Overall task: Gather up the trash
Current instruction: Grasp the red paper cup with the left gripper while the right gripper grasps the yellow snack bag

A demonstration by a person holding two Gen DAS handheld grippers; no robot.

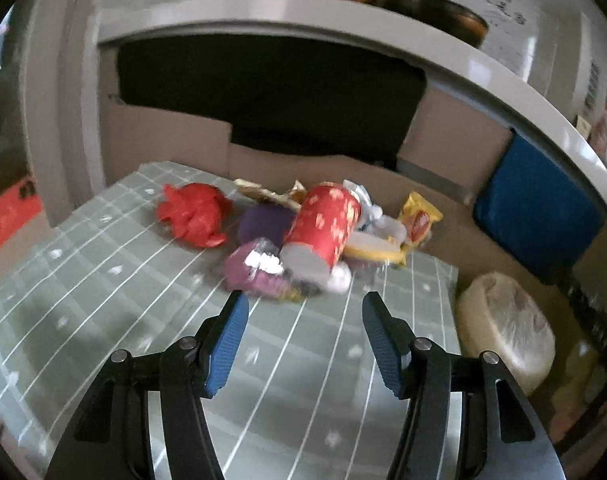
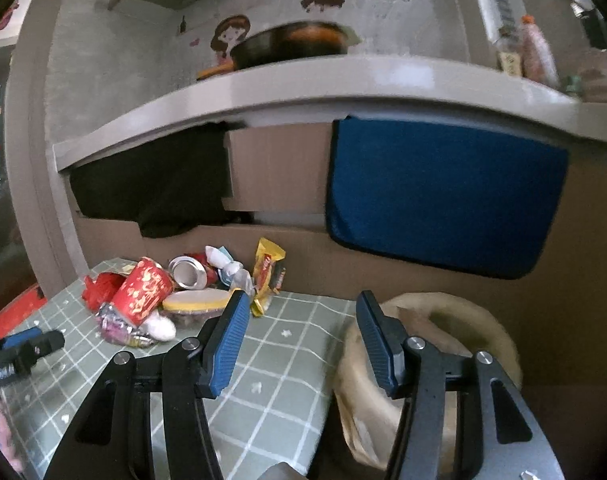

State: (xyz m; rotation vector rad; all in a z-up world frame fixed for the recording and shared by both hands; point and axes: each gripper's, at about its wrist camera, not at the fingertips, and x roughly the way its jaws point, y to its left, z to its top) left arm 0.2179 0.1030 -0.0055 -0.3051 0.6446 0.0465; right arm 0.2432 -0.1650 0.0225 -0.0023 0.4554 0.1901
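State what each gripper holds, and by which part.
Nothing is held. The left gripper and right gripper both stand open and empty, short of the trash pile.

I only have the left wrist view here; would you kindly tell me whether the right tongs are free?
Observer: Yes, the right tongs are open, with nothing between them.
Operator: Thank you. Is the cream bin beside the table open at the top?
Observer: It is. From the right wrist view its bag-lined mouth gapes open, just past the table edge and below the right tongs.
Operator: Is anything hidden behind the red cup?
Observer: A silver can lies on its side just behind it, its round end facing the right camera.
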